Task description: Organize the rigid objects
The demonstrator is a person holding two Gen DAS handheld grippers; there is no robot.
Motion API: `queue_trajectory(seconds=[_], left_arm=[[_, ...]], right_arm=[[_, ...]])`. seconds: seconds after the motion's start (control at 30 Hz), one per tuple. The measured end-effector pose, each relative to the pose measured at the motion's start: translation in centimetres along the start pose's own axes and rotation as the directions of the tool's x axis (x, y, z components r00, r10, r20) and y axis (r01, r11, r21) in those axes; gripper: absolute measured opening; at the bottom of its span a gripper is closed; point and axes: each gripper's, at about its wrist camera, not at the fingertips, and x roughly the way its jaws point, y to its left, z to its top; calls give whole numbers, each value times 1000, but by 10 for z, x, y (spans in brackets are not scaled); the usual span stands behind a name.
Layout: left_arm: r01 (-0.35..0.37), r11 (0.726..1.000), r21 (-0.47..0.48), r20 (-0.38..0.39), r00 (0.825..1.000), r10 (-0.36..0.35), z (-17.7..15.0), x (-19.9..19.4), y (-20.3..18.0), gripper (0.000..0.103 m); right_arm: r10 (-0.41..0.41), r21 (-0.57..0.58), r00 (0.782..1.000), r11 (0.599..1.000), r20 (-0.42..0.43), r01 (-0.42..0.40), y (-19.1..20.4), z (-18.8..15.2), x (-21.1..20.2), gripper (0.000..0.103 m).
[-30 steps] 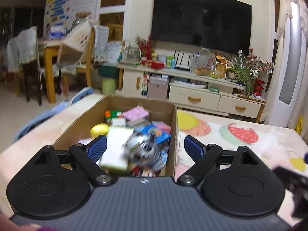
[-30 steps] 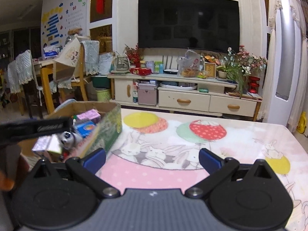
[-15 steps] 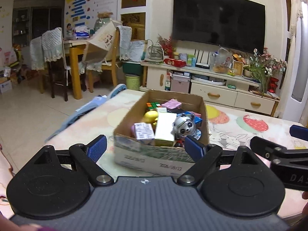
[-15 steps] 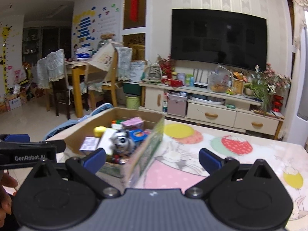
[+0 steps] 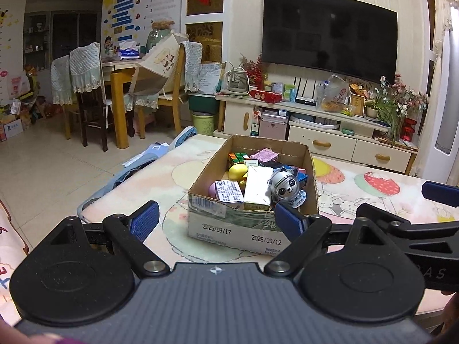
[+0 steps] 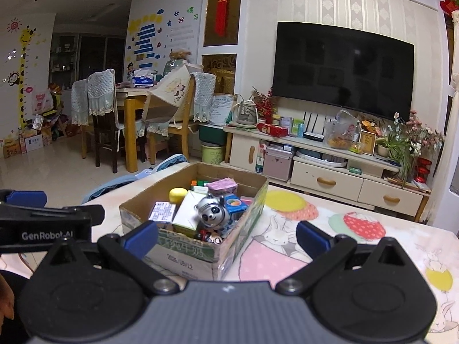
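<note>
A cardboard box (image 5: 229, 226) stands on the table, also in the right wrist view (image 6: 183, 252). It holds a silver panda toy (image 5: 284, 186), a white carton (image 5: 256, 186), a yellow ball (image 5: 238, 170), a Rubik's cube (image 5: 236, 157), a pink box (image 5: 265, 154) and other small boxes. The panda (image 6: 212, 213) lies on top. My left gripper (image 5: 215, 220) is open and empty, just short of the box's near wall. My right gripper (image 6: 226, 238) is open and empty, back from the box's near corner.
The table (image 6: 358, 246) has a cartoon-print cloth and runs right of the box. A blue cloth (image 5: 129, 172) hangs at its left edge. A TV cabinet (image 5: 330, 134) stands behind, dining chairs (image 5: 86, 91) at far left.
Both grippers have drawn back and up from the box, so the whole box now shows in both views. The panda toy lies settled on top of the box's contents.
</note>
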Motion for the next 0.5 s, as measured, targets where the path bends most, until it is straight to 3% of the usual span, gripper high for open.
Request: queue_trajectory(seconds=[0.5], left_arm=[[20,1000,-1,-1,1000,-20,-5,5,-7,103]], right_arm=[[6,12,1000,1000,-10,-6,0,-5,3,102]])
